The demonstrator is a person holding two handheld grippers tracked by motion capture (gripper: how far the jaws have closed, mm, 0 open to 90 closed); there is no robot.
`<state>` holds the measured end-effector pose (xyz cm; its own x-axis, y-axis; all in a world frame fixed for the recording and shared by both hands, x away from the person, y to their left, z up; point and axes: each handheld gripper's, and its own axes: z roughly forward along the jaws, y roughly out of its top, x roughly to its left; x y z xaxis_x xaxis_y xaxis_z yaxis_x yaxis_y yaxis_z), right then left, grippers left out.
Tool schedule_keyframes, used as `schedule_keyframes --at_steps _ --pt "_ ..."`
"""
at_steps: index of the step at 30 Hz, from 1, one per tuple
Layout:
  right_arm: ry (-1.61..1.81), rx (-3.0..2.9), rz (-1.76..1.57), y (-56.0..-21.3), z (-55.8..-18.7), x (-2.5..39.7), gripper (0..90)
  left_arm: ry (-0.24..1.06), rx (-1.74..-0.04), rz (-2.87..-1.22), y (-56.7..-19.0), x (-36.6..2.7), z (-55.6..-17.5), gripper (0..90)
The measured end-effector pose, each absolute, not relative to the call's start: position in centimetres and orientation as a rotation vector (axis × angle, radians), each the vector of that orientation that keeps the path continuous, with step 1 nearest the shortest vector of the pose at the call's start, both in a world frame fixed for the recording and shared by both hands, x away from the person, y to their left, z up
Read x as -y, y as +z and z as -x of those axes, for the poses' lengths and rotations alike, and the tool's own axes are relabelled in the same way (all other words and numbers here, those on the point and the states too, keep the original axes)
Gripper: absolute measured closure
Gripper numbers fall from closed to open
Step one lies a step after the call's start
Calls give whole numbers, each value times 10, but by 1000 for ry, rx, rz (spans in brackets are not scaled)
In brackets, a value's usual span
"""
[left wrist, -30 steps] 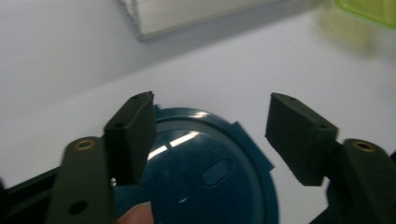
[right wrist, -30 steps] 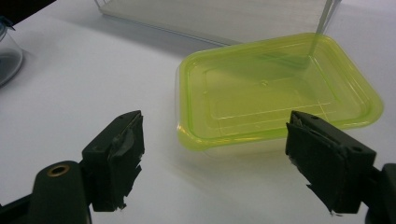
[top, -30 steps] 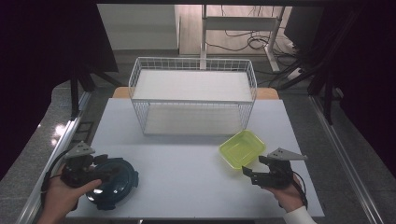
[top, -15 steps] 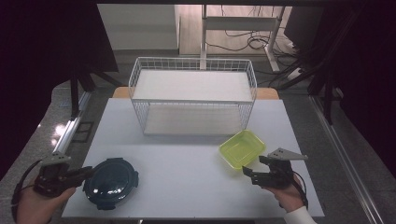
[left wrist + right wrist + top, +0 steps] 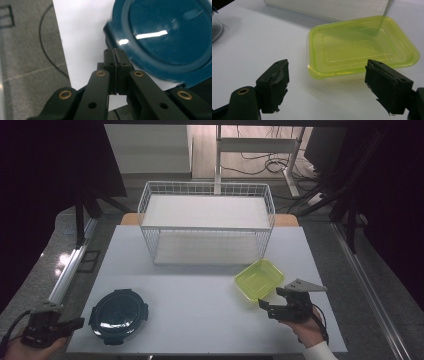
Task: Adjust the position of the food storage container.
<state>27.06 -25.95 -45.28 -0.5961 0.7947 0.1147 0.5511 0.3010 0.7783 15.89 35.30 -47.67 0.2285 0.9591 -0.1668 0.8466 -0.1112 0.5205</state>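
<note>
- High view: right tool [image 5: 270,304] sitting spread near the desk's front-right corner, green tray [image 5: 259,279] lying just ahead of it, empty; wire basket [image 5: 207,226] at the back edge, empty.
- Left gripper view: left tool [image 5: 115,53] pressed together, off the front-left corner; blue lidded container [image 5: 165,37] just beside.
- Right gripper view: tray's [image 5: 362,45] near long side facing the spread jaws.

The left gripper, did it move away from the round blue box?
Yes. The left gripper pulled back left, off the round blue box, past the table edge.
</note>
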Motion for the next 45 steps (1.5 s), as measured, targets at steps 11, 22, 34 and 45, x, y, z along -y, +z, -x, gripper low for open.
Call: schedule_keyframes --at_steps 11,22,34,45 --pt "1164 -2289 -1221 -455 -271 258 193 216 -1661 -2027 -497 -345 -163 890" --pt "1158 -2297 -1211 -456 -272 256 193 226 -1671 -2020 -497 -343 -165 896" --pt "1155 -2297 -1211 -456 -273 256 193 244 -1665 -2031 -497 -336 -172 900" --pt "1154 -2296 -1211 -456 -273 256 193 212 -1610 -2056 -497 -320 -178 900"
